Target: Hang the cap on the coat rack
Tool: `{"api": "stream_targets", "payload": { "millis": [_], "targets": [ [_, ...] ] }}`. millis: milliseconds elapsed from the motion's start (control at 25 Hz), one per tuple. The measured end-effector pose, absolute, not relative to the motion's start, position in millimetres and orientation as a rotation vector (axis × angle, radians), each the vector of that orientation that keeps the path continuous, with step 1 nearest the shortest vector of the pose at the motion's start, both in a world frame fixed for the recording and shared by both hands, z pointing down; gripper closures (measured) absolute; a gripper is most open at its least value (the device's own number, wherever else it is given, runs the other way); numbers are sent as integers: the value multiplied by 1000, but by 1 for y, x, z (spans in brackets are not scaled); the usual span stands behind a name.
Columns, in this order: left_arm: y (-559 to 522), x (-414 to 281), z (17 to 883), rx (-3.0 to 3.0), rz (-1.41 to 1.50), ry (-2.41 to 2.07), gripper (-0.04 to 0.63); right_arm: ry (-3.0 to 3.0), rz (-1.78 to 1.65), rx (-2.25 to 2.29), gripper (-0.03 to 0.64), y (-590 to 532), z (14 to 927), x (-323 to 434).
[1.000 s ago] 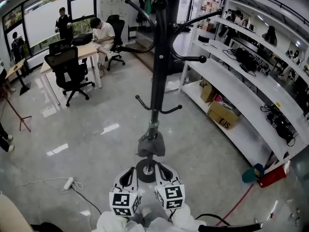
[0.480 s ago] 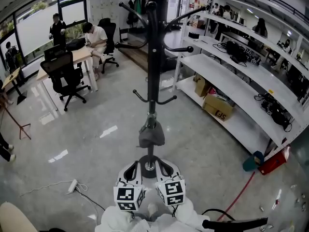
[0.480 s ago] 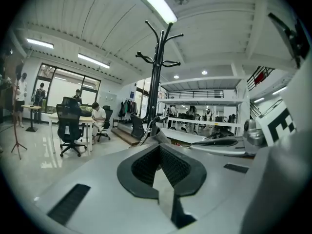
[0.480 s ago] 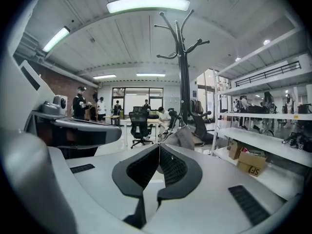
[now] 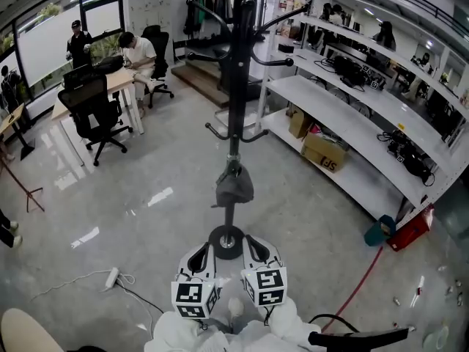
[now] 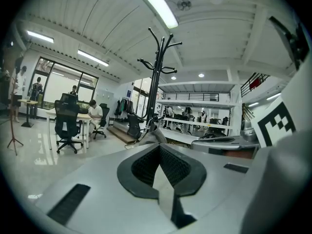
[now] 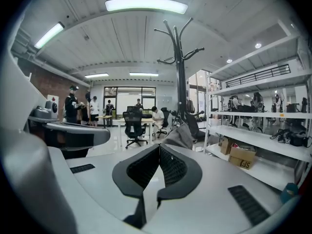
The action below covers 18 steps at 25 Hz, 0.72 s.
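The black coat rack [image 5: 236,86] stands straight ahead on its round base [image 5: 226,242]. A grey cap [image 5: 234,185] hangs low on the pole, below the lowest hooks. Both grippers sit side by side near me, just short of the base and apart from the cap. My left gripper [image 5: 198,256] is shut with nothing in it, and so is my right gripper [image 5: 257,250]. In the left gripper view the cap [image 6: 155,136] shows beyond the closed left gripper [image 6: 159,147], before the coat rack [image 6: 157,82]. The right gripper view shows the cap [image 7: 181,134] past the closed right gripper [image 7: 159,147].
White shelving [image 5: 352,123] with boxes and gear runs along the right. A desk [image 5: 102,86] with office chairs [image 5: 91,112] and seated people stands at the back left. A power strip [image 5: 111,277] with cable lies on the floor at the left, a red hose [image 5: 359,288] at the right.
The cap and rack now sit higher in the head view, and the gap between the shut grippers and the cap has widened. The cap stays on the pole.
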<state>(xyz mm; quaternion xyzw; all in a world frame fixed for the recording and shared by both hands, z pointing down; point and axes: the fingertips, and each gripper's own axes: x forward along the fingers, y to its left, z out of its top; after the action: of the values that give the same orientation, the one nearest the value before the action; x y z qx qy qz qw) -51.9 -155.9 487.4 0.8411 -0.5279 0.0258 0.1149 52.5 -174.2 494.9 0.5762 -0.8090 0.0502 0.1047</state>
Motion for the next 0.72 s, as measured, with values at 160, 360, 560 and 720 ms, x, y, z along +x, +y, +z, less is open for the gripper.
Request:
{"api": "stream_targets", "payload": {
  "millis": [160,360,560,720],
  "targets": [
    [-147,-54,486,2463,64,-1557,595,-2405,135,1696,606,-165,489,51],
    [-146,-42,482,2466,39,-1573,595,-2436,94,1650,605,-158,482,52],
    [-141,-33,482,2468,50,-1591,595,-2460,103,1618,606,-149,483,54],
    [-138,-32,483,2458,47,-1582,595,-2470,112,1609,606,-150,484,53]
  ]
}}
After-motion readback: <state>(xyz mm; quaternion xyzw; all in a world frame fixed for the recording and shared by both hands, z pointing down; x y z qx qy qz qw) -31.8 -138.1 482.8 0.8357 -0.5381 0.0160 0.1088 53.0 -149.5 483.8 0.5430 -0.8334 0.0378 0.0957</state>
